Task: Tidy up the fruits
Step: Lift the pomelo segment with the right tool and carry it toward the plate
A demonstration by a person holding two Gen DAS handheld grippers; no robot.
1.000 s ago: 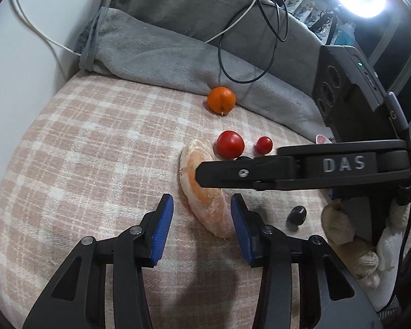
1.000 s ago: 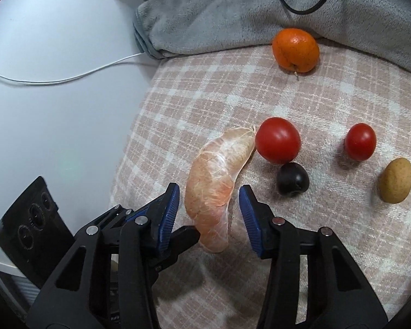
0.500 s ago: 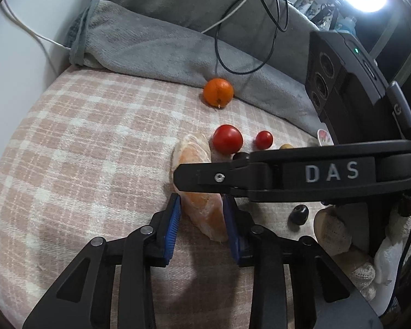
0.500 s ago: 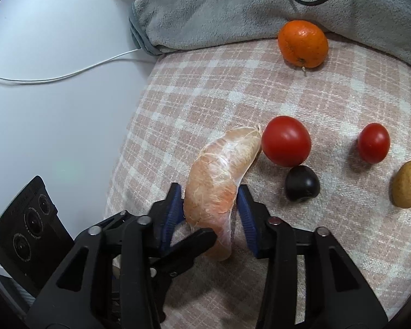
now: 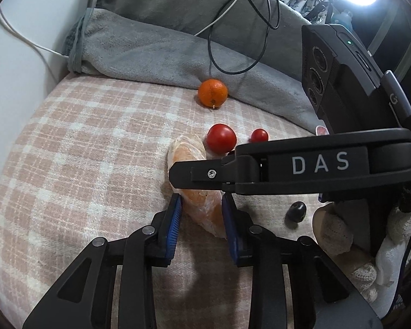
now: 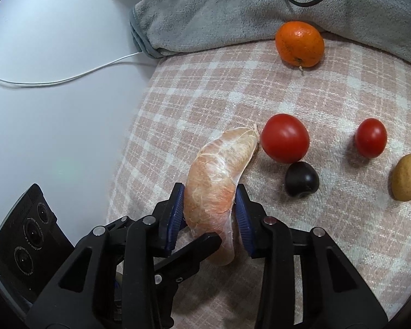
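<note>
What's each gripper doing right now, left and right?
Left gripper: shut on the peeled citrus segment, fingers pressing its near end.
Right gripper: closing on the same segment, fingers touching its sides.

Both wrist views look down, close, sharing the pomelo segment [image 5: 202,211].

One peeled citrus segment [image 6: 219,186]; one orange [image 6: 299,44]; two red tomatoes [image 6: 285,138] [image 6: 370,137]; one dark plum [image 6: 301,179]; one brown fruit [image 6: 407,176], far right.
</note>
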